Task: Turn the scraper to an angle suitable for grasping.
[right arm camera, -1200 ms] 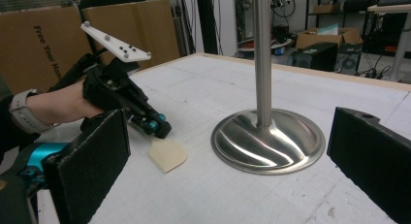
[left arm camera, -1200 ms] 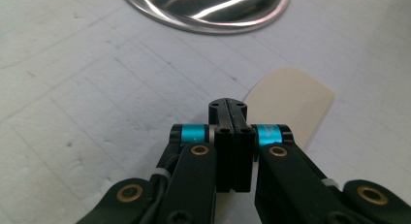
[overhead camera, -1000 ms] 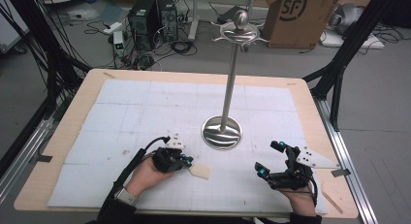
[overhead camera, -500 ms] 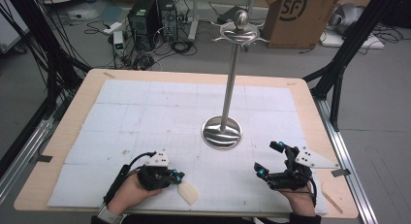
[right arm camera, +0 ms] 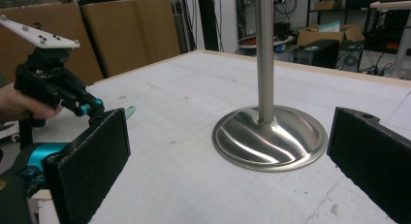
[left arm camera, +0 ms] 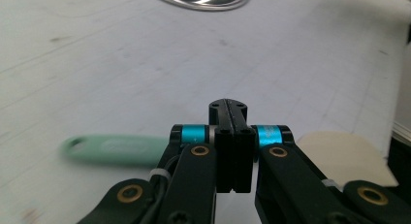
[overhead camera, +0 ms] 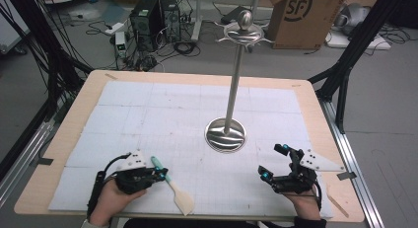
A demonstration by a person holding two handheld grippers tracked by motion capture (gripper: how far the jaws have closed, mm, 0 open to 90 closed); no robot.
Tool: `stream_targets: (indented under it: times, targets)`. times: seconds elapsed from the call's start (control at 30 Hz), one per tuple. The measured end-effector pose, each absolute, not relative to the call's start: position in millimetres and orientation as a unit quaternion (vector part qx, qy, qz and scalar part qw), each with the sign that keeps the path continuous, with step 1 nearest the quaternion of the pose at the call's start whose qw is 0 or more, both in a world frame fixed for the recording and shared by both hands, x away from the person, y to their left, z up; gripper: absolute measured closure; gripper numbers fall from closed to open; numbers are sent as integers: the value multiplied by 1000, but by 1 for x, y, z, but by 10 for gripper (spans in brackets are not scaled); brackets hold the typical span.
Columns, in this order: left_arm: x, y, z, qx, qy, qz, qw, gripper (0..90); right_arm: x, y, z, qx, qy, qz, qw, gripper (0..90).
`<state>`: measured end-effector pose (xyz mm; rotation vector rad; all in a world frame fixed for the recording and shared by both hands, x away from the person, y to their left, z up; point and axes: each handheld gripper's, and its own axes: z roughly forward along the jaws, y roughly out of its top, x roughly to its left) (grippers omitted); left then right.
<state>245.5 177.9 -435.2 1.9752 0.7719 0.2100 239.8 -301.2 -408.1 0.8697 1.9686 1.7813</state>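
Your left gripper [overhead camera: 160,174] has its jaws pressed together around the spatula [overhead camera: 173,188], whose green handle and cream blade stick out either side above the worktop [overhead camera: 197,104]. Your right gripper [overhead camera: 274,161] rests with jaws wide apart, empty, facing the metal stand [overhead camera: 226,134].

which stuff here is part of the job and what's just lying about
In the job:
- spatula, held in the shut left gripper
- metal stand
- right gripper, open

Lying about:
- cardboard box
- computer tower
- floor cables
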Motion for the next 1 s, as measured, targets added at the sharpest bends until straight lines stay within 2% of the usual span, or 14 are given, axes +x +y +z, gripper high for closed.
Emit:
stream_targets:
  times: [0.17, 0.3, 0.57, 1.0]
  targets:
    - [248, 203, -445, 809, 354, 115, 455, 900, 240, -300, -408, 308, 694, 627, 173, 3]
    - [254, 210, -451, 807, 373, 111, 444, 900, 239, -297, -405, 301, 694, 631, 173, 4]
    - [268, 203, -452, 805, 392, 100, 434, 900, 241, -294, -406, 298, 699, 627, 175, 4]
    - [290, 178, -452, 808, 385, 113, 431, 900, 243, -292, -406, 298, 701, 625, 173, 3]
